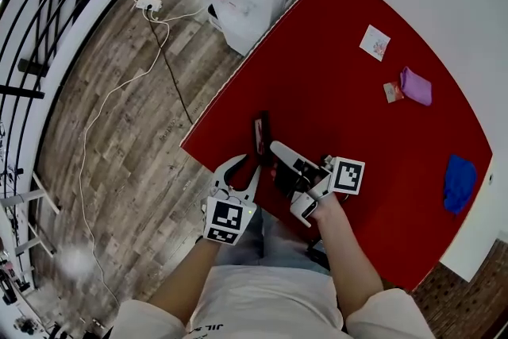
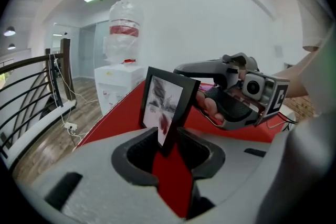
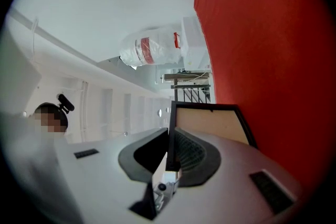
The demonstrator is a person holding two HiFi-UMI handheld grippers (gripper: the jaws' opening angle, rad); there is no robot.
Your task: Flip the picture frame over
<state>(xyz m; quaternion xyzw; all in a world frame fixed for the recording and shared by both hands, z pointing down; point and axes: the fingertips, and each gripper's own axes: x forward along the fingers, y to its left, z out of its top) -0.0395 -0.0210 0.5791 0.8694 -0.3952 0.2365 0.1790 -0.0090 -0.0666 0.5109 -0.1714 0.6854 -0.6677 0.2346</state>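
Head view: picture frame (image 1: 260, 135) is standing on edge by the red table (image 1: 357, 131) border | Left gripper view: left gripper (image 2: 168, 150) is gaping loosely around its lower corner | Right gripper view: right gripper (image 3: 169, 157) is clamping its rim; probably light, stiff, breakable glass, so rim-holding is looking safest.

The person wears a white short-sleeved shirt (image 1: 262, 302). The light grey left gripper (image 1: 248, 164) and right gripper (image 1: 276, 157) have black-lined jaws. Each bears a white cube (image 1: 228, 220) with black square markers.
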